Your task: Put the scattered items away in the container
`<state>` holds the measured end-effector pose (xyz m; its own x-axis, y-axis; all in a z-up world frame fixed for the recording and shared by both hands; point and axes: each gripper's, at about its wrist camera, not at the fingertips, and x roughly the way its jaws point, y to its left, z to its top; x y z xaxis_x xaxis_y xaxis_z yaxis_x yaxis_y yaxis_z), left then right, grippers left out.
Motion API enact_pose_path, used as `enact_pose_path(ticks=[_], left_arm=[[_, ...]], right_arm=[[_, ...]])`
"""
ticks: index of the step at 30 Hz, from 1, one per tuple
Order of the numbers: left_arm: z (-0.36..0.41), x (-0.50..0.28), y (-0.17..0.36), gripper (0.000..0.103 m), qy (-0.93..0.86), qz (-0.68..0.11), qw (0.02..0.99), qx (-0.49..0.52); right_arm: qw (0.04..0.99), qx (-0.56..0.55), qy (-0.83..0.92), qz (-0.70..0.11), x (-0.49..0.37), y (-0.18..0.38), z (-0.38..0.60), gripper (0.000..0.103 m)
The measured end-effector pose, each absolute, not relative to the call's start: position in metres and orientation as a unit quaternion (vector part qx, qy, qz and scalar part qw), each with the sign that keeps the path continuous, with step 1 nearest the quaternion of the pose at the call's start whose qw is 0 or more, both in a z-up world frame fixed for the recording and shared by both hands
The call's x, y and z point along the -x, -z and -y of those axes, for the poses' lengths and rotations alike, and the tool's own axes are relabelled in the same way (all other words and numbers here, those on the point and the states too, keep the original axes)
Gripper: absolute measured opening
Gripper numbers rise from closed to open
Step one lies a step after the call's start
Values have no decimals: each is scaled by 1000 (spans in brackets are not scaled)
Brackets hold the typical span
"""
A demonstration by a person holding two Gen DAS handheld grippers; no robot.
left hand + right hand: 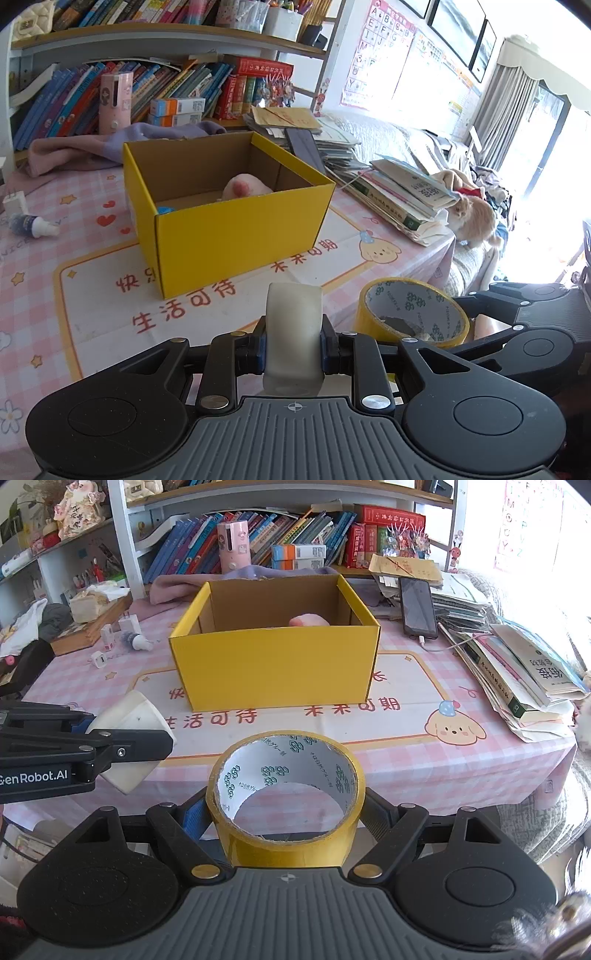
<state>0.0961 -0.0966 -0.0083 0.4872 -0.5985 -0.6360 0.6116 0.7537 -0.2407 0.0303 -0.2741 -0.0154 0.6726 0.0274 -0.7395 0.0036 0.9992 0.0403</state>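
An open yellow cardboard box [236,225] [275,664] stands on the pink checked tablecloth, with a pink soft toy [245,188] [308,621] inside. My left gripper [293,350] is shut on a white block [293,332], held above the table in front of the box; it shows in the right wrist view [129,738] too. My right gripper [286,816] is shut on a yellow tape roll [286,801], also seen in the left wrist view [410,314], near the table's front edge.
A small spray bottle [33,225] [135,640] and white charger [14,201] lie left of the box. A phone [417,605] and stacked books [517,675] lie on the right. A bookshelf [258,539] stands behind. A cat [474,218] sits beyond the table's right edge.
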Motion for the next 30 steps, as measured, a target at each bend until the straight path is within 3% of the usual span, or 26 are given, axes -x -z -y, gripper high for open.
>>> enact_pose_path(ticks=[17,30], left_arm=[[142,-175,-38,23,292,-274,916,-25],[180,-253,-12,23,222,-316,921,-60]], right_arm=[[946,20,-76,-316,-140,-30,330,81],[943,57,-162,-286,-284,-39,346,81]])
